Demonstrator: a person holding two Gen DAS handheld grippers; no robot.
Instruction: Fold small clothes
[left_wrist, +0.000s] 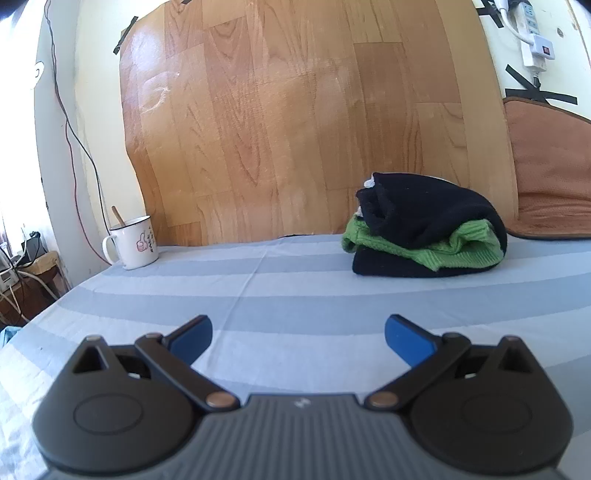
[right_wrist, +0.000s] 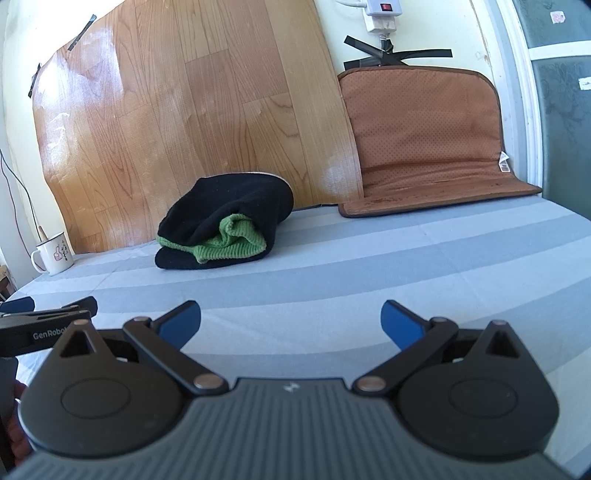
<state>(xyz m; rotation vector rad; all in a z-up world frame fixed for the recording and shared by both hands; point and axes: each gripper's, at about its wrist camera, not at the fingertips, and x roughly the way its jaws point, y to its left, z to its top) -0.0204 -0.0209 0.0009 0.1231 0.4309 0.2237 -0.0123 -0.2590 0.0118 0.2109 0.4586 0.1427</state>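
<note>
A small black garment with a green knit lining (left_wrist: 428, 232) lies folded in a bundle on the blue-striped sheet (left_wrist: 258, 291), far right in the left wrist view. The right wrist view has the same bundle (right_wrist: 225, 229) at centre left, near the wood-pattern board. My left gripper (left_wrist: 298, 338) hovers low over the sheet, open, with nothing between its blue pads, well short of the bundle. My right gripper (right_wrist: 291, 321) is open too and holds nothing, also short of the bundle. The left gripper's fingers (right_wrist: 48, 314) show at the left edge of the right wrist view.
A white enamel mug (left_wrist: 133, 242) with a stick in it stands at the sheet's far left edge, also seen as the mug (right_wrist: 53, 254). A wood-pattern board (left_wrist: 295, 122) leans on the wall behind. A brown padded mat (right_wrist: 428, 147) rests at the back right. Cables hang at left.
</note>
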